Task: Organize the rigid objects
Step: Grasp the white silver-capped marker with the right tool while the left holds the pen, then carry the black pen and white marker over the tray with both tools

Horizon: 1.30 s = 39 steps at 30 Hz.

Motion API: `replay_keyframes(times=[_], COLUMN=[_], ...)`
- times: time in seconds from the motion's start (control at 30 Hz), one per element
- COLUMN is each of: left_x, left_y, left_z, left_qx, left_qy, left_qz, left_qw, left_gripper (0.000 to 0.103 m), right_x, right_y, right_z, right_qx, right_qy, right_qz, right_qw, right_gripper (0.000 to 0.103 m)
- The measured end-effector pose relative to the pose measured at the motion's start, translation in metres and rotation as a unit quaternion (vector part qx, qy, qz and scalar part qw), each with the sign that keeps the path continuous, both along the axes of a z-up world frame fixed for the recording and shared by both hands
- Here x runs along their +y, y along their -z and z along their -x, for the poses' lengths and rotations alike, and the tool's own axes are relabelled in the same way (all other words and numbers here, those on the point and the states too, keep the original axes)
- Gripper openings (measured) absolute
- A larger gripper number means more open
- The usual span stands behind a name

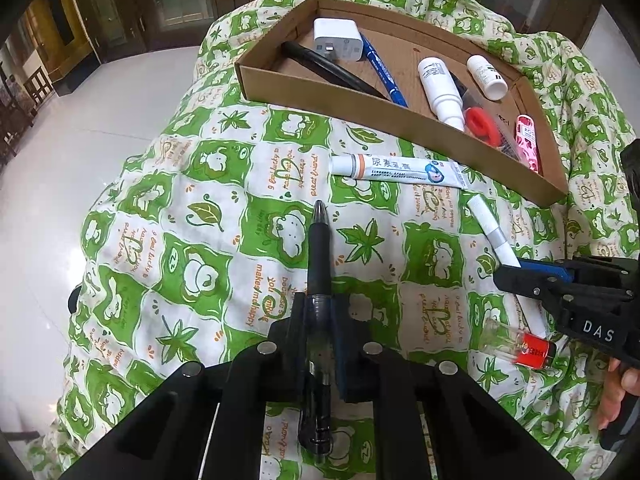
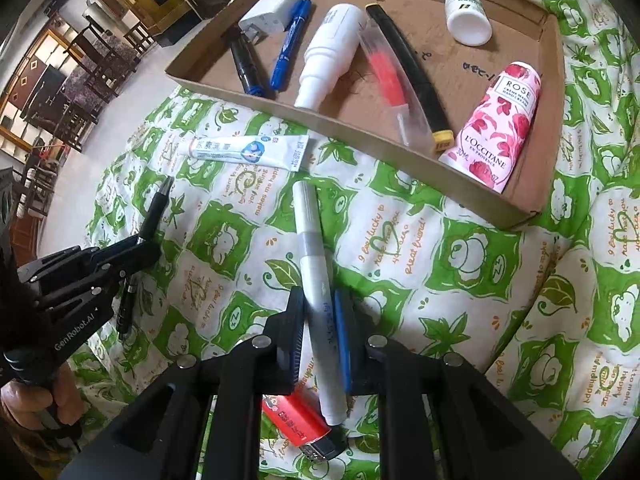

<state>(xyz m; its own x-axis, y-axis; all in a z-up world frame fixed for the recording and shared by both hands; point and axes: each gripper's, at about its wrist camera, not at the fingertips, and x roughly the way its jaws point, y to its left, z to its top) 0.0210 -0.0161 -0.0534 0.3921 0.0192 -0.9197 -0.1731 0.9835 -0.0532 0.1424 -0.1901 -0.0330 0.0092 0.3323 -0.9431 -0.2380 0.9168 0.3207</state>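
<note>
My left gripper [image 1: 318,320] is clamped on the black pen [image 1: 319,256], tip toward 12 o'clock. My right gripper [image 2: 318,320] pinches the white marker [image 2: 316,280]. The cardboard tray [image 2: 360,136] sits at 1 o'clock, ointment tube [image 2: 248,152] just before it, and a red lighter [image 2: 298,420] on the cloth [image 2: 460,280].

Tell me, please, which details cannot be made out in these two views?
- Red lighter: right wrist view, upper part covered by the right claw.
- Black pen: left wrist view, rear hidden inside the left claw.
- Ointment tube: small print unreadable.
</note>
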Motion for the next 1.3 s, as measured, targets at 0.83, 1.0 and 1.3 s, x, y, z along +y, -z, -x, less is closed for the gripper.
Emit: replay_keyframes(times=[0.83,1.0,1.3], left_x=[0.0,0.0,0.008], left_y=[0.003,0.0,-0.023], left_z=[-0.003,-0.001,0.002], left_qx=[0.002,-0.01,-0.056], left_qy=[0.005,0.005,0.001], left_qz=[0.03,0.032,0.072], left_qw=[0.9995,0.9994,0.9958], left_gripper=[0.01,0.01,0.01], right_x=[0.01,0.012,0.0], right_y=[0.004,0.001,-0.018], right_z=[-0.005,-0.005,-0.012], right_qx=[0.005,-0.001,-0.012], right_qy=[0.003,0.004,0.034], right_qz=[-0.031,-0.039,-0.113], right_qw=[1.0,0.999,0.993], right_gripper=[0.012,0.012,0.012])
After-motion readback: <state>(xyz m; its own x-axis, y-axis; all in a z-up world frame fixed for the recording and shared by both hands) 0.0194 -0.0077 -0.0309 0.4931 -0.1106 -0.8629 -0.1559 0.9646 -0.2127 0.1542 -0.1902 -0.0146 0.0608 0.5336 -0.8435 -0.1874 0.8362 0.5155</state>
